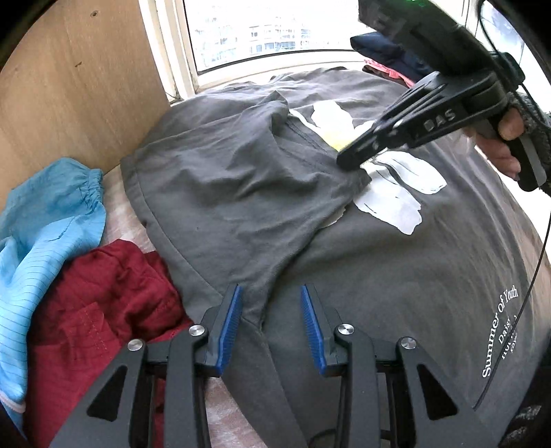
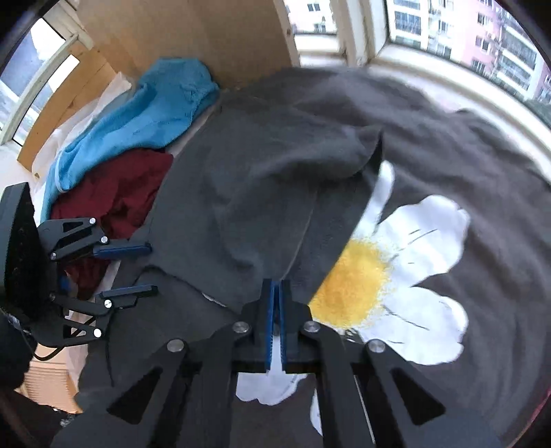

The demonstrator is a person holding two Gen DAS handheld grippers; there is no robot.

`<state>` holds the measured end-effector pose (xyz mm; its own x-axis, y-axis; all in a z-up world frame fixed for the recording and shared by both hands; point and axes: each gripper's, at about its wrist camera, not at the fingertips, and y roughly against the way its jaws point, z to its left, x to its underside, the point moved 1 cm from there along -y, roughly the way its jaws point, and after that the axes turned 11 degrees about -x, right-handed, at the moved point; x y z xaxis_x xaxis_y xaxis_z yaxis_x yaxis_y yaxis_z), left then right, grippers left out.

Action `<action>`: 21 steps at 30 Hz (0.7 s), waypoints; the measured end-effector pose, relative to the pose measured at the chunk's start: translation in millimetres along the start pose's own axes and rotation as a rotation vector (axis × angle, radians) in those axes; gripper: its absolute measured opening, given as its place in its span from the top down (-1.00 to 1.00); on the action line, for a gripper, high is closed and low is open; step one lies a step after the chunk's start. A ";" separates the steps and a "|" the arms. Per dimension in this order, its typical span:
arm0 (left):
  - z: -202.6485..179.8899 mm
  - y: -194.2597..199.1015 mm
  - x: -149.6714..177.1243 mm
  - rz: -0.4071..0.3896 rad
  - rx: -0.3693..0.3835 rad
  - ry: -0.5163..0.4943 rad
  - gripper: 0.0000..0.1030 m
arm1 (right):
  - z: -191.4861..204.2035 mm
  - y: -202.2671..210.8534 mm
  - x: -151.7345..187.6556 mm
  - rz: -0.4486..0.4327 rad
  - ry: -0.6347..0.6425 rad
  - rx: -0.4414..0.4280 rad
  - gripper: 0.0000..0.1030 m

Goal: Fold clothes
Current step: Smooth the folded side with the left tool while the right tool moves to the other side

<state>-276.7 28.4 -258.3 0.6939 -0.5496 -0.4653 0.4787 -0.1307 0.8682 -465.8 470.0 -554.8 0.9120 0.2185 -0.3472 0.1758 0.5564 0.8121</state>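
Left of the left gripper (image 1: 272, 320) lies a heap: a light blue garment (image 1: 44, 220) and, touching it, a dark red garment (image 1: 103, 296). The left jaws stand apart, a ridge of the grey T-shirt (image 1: 361, 275) running up between them, pads not pressing it. The shirt spreads ahead of both grippers, one side folded over onto its daisy print (image 2: 406, 275). The right gripper (image 2: 276, 310) is clenched on the edge of that folded flap, the print just right of its jaws. Beyond is a window (image 1: 251, 31).
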 end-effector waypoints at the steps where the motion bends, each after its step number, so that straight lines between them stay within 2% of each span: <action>1: 0.3 -0.7 -0.2 0.000 0.001 0.001 0.35 | 1.1 6.6 2.9 -0.011 0.001 -0.020 0.95; 3: 1.0 -2.0 -0.5 0.000 0.003 0.003 0.35 | -0.4 18.1 8.5 -0.038 -0.018 -0.033 0.95; 5: 2.0 -1.7 -0.2 -0.005 0.010 0.010 0.35 | -2.3 22.2 10.9 -0.041 -0.019 0.010 0.91; 8: 2.0 -1.0 1.0 -0.008 0.011 0.011 0.35 | -4.7 17.4 7.8 -0.031 -0.025 0.017 0.67; 9: 2.0 -0.9 1.3 -0.007 0.011 0.012 0.35 | -3.3 14.2 5.8 -0.024 -0.018 0.015 0.66; 14: 4.5 -1.2 2.4 -0.003 0.017 0.005 0.35 | -1.1 -9.6 1.5 0.040 -0.009 0.023 0.66; 15: 4.8 -1.5 2.2 -0.002 0.018 0.005 0.35 | -1.3 -11.3 1.7 0.040 -0.011 0.014 0.71; 16: 5.3 -1.6 2.4 -0.003 0.018 0.006 0.35 | -1.4 -10.1 2.2 0.029 -0.011 -0.004 0.87; 17: 5.7 -1.6 2.6 -0.003 0.018 0.007 0.35 | -0.6 -6.1 2.7 0.008 -0.007 -0.014 0.92; 19: 6.1 -0.7 3.5 -0.002 0.022 0.012 0.35 | 4.1 9.6 7.3 -0.039 0.010 -0.023 0.92; 21: 6.2 -0.6 4.5 -0.002 0.026 0.014 0.35 | 6.5 16.9 15.4 -0.034 0.006 -0.046 0.92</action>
<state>-277.2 20.8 -259.8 0.7007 -0.5376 -0.4690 0.4658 -0.1531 0.8715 -446.4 477.5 -543.3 0.9036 0.2032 -0.3770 0.1892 0.6002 0.7771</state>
